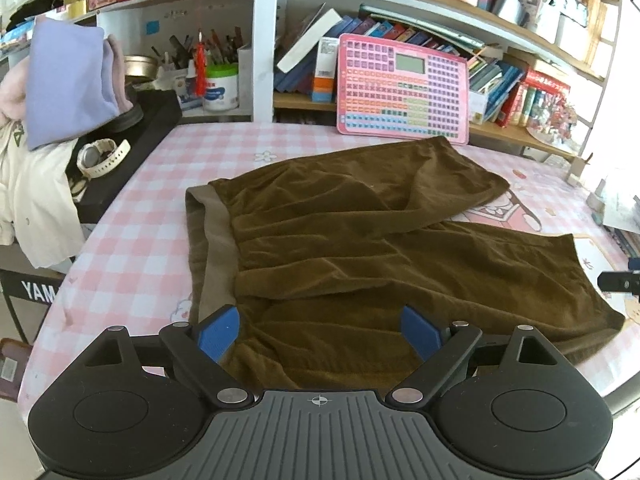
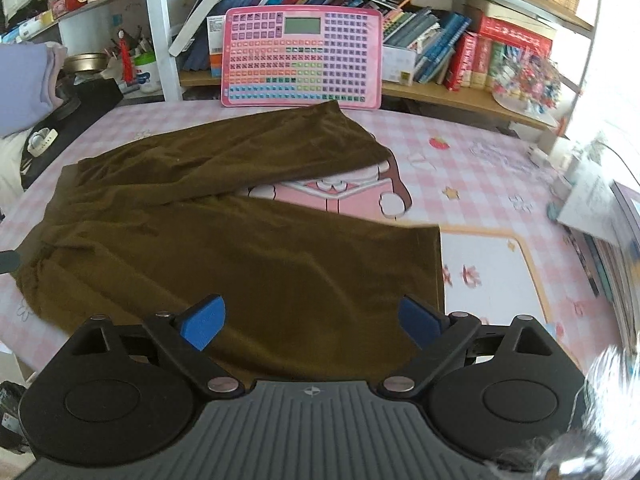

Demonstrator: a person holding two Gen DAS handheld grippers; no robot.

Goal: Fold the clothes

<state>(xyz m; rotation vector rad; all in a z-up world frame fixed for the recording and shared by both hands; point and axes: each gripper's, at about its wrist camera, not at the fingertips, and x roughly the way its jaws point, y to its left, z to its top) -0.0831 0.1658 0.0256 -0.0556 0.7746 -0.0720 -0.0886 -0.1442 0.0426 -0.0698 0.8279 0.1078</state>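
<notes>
Brown velvet trousers [image 1: 360,240] lie spread flat on the pink checked tablecloth [image 1: 132,248], waistband [image 1: 208,248] to the left, two legs splayed to the right. My left gripper [image 1: 320,332] is open and empty, hovering over the near waist end. In the right wrist view the trousers [image 2: 240,248] fill the middle. My right gripper [image 2: 312,324] is open and empty above the near leg, close to its hem [image 2: 438,264]. The far leg [image 2: 280,144] angles up toward the shelves.
A pink keyboard toy [image 1: 404,88] leans on the bookshelf behind the table. A black keyboard case with a white watch [image 1: 102,156] and piled clothes [image 1: 68,84] stand at the left. Books and papers [image 2: 600,208] lie at the right edge.
</notes>
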